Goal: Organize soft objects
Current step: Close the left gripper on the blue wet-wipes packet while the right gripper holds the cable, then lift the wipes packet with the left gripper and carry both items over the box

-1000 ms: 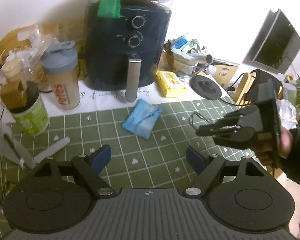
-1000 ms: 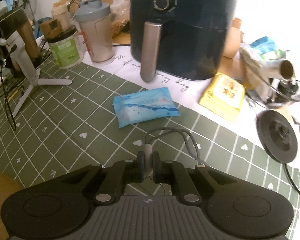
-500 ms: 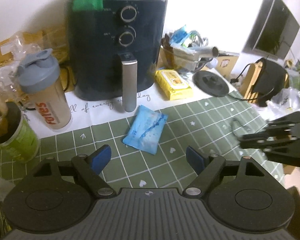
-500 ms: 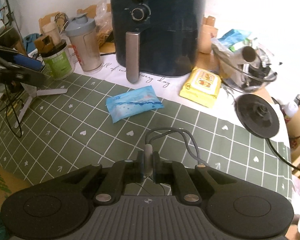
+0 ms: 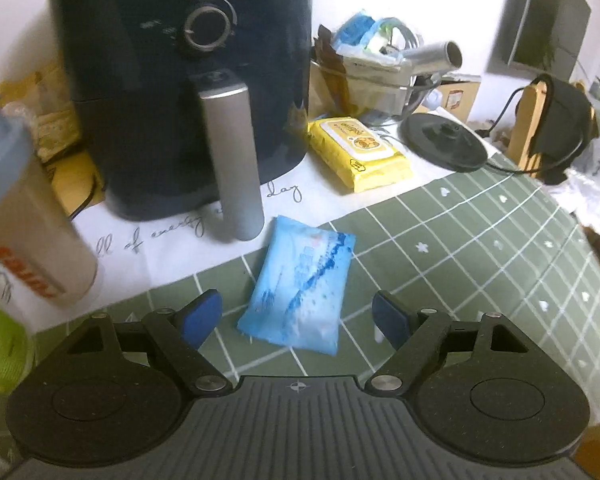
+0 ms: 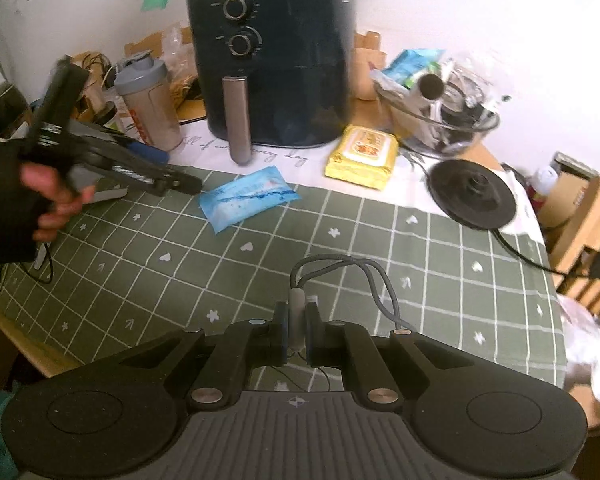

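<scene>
Two packets point(image 5: 299, 285) point(image 5: 358, 153) (blue, yellow).

We see a soft blue pack point(image 5: 300, 288) in glossy, crinkled plastic film, and a yellow pack point(image 5: 358, 152) in the same shiny film. The bench cloth point(image 5: 480, 248) looks matt and woven, green check with a white band. The air fryer point(image 5: 180, 80) is smooth, glossy dark plastic; its handle point(image 5: 232, 160) is brushed metal. Left tongs point(image 5: 296, 318) are matt black plastic with blue rubbery pads; right tongs point(image 6: 296, 334) pinch a grey braided cable point(image 6: 364, 276). The shaker bottle point(image 6: 148, 106) is cloudy plastic
</scene>
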{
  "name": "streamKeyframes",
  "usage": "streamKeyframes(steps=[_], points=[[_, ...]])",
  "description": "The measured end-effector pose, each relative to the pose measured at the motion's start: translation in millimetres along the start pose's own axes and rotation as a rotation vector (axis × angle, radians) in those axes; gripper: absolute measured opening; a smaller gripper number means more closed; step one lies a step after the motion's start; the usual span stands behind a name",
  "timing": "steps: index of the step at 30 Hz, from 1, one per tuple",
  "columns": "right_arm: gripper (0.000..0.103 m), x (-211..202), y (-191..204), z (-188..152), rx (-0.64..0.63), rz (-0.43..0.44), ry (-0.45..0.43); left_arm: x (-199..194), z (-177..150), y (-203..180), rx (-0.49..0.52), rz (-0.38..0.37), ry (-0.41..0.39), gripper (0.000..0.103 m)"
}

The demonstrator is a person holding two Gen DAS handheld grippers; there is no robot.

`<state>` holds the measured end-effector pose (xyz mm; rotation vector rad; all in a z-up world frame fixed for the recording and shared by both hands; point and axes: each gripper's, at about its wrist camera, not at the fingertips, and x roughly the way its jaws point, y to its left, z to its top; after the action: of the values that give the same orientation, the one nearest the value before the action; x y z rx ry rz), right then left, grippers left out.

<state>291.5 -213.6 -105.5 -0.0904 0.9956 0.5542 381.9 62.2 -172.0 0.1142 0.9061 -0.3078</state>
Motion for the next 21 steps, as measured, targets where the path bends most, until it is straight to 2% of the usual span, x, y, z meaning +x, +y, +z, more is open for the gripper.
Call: streamKeyframes(steps=[7, 17, 20, 21], points=[[0.01, -17, -8, -17, 0.053, -0.036, 0.003, 42, 0, -8, 0.078, -0.002, 0.012, 0.083], [0.01, -36, -15, -41, 0.119, -0.068, 0.015, 88, 6, -8, 0.118, -0.017, 0.114, 0.083], [0.01, -39, -17, -47, 0.133, -0.073, 0.019, 90, 8, -7, 0.11, -0.029, 0.129, 0.081], [0.01, -40, -17, -48, 0.137, -0.074, 0.019, 90, 9, -7, 0.111, -0.029, 0.139, 0.075]])
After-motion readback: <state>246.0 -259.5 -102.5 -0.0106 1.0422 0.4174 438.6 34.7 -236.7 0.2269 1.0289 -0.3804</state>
